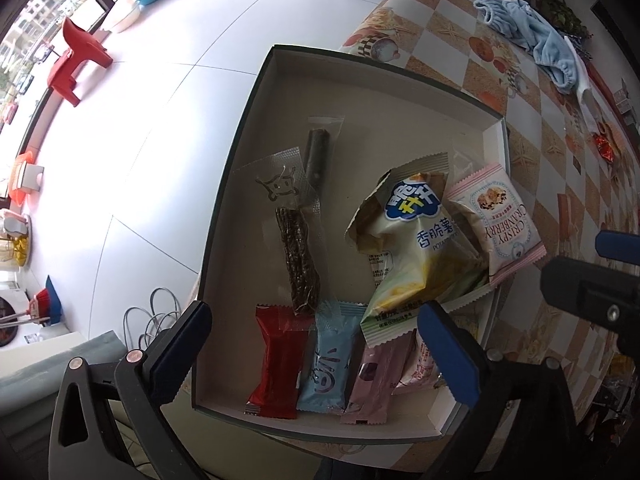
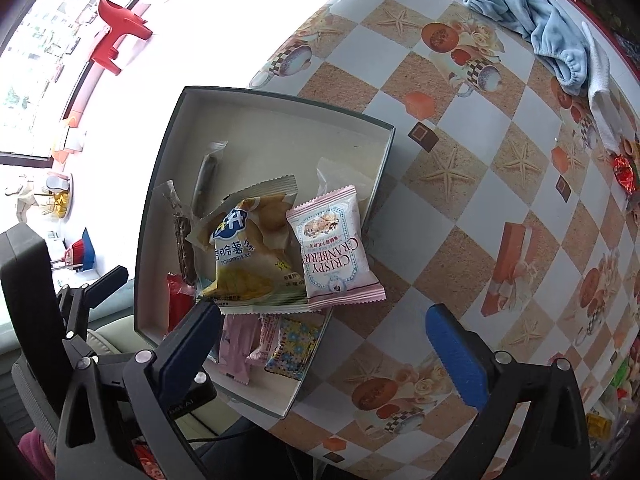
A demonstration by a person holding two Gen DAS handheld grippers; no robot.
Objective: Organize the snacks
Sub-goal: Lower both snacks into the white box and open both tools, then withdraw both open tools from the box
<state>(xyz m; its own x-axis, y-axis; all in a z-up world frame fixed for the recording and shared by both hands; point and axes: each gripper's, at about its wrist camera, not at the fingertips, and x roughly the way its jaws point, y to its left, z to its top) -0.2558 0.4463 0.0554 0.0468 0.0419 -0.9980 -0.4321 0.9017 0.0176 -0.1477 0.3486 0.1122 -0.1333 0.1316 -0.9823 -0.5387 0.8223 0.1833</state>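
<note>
Two tools, both spread wide and holding nothing: left tool [image 1: 322, 350] poised over the near end of the box [image 1: 256, 92], right tool [image 2: 324, 344] over the box's near right corner and the patterned bench [image 2: 472, 184]. Inside the box, on the bench at its edge: a yellow potato-stick bag [image 1: 416, 248] just beyond the left tool's right finger, tilted, long axis running from near-left to far-right, overlapping the pink cranberry packet [image 1: 500, 224], which leans on the right wall with its lettering upside down. Directly between the left tool's fingers, three packets side by side, long axes pointing away from the tool: a red packet [image 1: 278, 360], a light blue packet [image 1: 330, 360], a pale pink packet [image 1: 374, 380]. Beyond those, a dark jerky strip [image 1: 298, 260] in clear wrap, lengthwise along the box, and a dark stick [image 1: 318, 156] further on, near upright in the view. Seen only from the right wrist: a flowered packet [image 2: 294, 350] near the front wall, beside pink ones, partly under the yellow bag. Seen in both: a blue cloth [image 2: 532, 20] at the far side of the bench, well apart from the box, and a red wrapped sweet [image 2: 626, 176] near the right rim. On the floor, a red stool [image 1: 76, 60].
</note>
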